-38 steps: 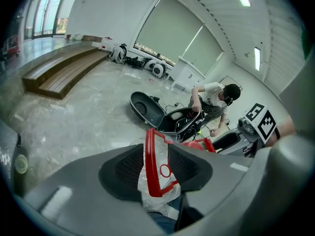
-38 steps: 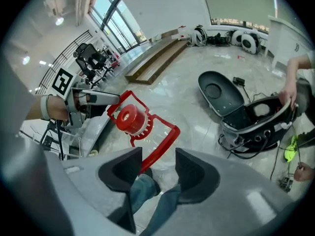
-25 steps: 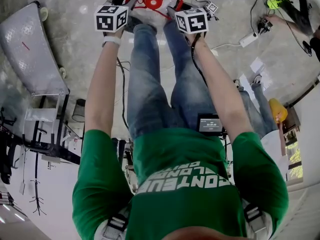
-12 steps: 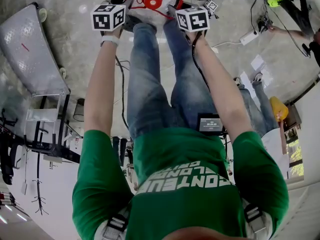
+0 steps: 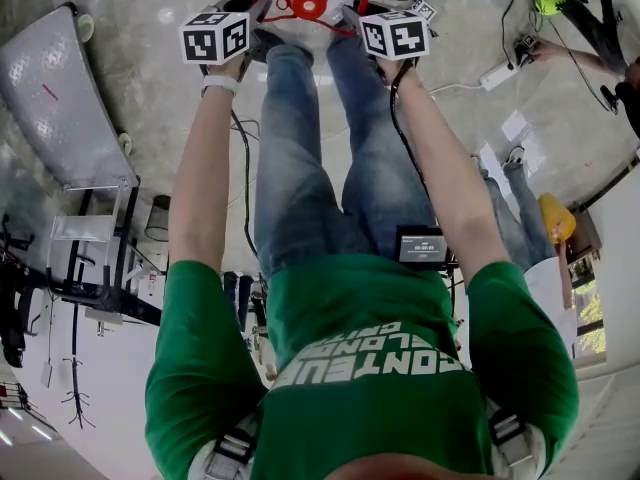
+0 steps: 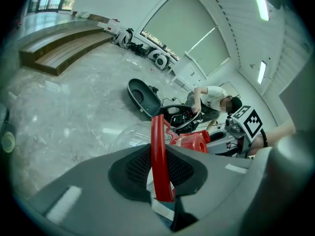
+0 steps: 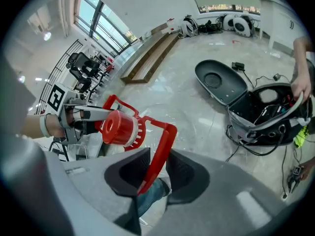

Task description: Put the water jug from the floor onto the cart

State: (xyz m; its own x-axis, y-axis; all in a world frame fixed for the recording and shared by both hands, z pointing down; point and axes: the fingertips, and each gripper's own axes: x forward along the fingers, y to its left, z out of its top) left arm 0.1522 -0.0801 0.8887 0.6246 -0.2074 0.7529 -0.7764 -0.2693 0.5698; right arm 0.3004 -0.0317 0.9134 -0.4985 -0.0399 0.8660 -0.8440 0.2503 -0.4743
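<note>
On the floor (image 5: 165,108), the water jug (image 6: 123,136) stands upright, cap (image 5: 307,2) up.

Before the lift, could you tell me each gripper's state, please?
Left gripper: just closed onto the jug's red plastic handle.
Right gripper: just closed onto that handle's other side.

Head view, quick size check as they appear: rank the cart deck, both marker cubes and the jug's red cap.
1. Cart deck, by far the largest.
2. Left marker cube and right marker cube: they look alike, so no ranking between them.
3. Jug's red cap, smallest.
</note>
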